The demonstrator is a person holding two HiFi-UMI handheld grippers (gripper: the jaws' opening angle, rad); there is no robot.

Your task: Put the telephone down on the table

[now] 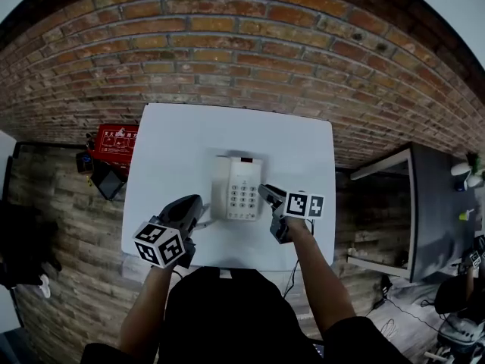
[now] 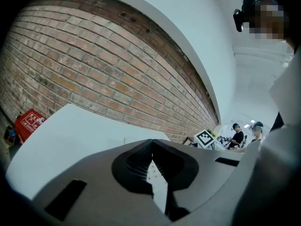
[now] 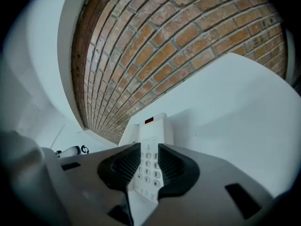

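Right gripper (image 1: 264, 192): grey jaws stand a narrow slit apart with nothing pinched, tips just beside the phone's 3 o'clock edge; keypad shows through the slit. Left gripper (image 1: 197, 205): jaw tips closed together, empty, near the phone's 8 o'clock corner. White push-button desk telephone (image 1: 237, 188) lies flat, about mid-table, on the white rectangular table (image 1: 182, 139). Red printed box (image 1: 115, 142) sits beyond the table's 9 o'clock edge. Red brick wall (image 1: 227, 44) runs along 12 o'clock.

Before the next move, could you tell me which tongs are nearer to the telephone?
Right. The right tongs are close beside the telephone, at its right edge; the left tongs hang a little off its near-left corner.
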